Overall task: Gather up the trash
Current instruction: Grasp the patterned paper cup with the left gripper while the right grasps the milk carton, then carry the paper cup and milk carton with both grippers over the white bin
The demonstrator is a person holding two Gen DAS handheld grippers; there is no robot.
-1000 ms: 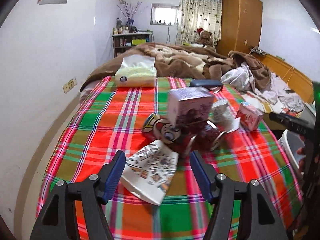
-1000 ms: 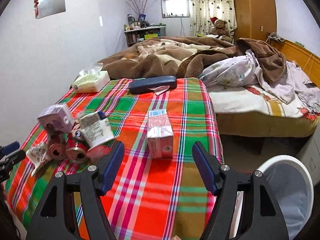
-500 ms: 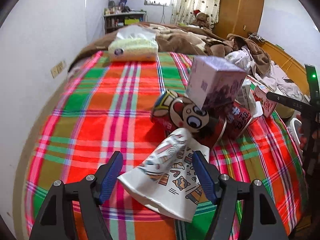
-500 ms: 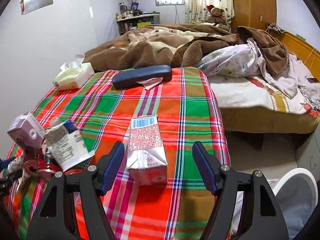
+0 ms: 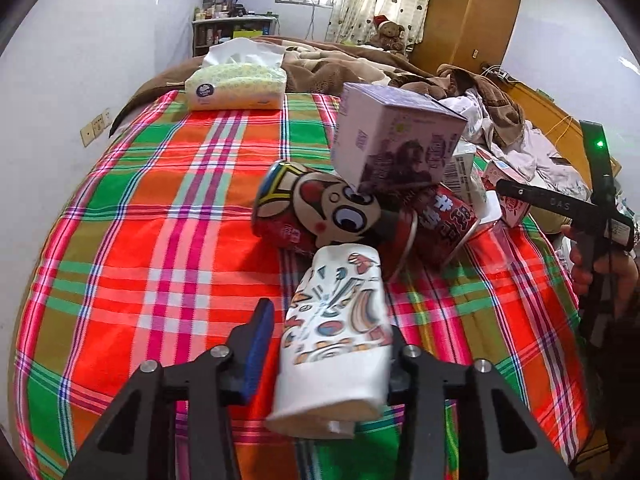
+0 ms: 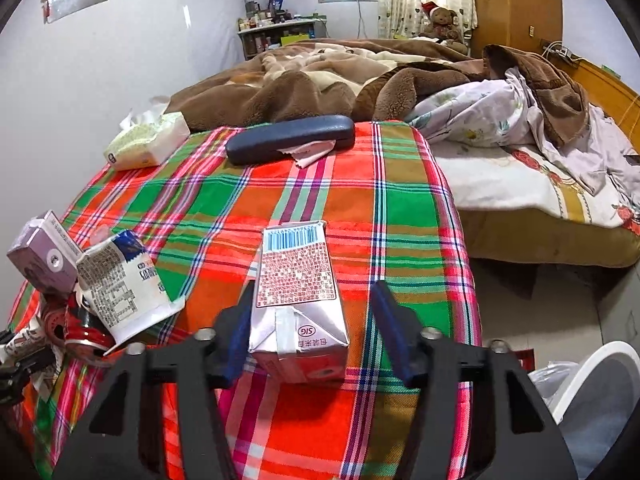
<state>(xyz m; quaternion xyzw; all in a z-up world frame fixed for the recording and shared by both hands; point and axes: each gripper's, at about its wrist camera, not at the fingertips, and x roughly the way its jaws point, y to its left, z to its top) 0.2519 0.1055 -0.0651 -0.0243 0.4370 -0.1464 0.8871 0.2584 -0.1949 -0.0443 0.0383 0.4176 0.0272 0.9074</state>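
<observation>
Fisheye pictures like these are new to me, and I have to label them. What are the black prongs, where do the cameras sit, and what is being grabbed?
A person holds a hand-held gripper in each hand; each carries a camera looking along its fingers. Left view: the left hand-held gripper straddles a printed paper cup beside red cans and a purple box on plaid cloth. Right view: the right hand-held gripper straddles a silver-and-red carton, white bin nearby. Both pairs of jaws have just been closing; neither visibly grips yet.
</observation>
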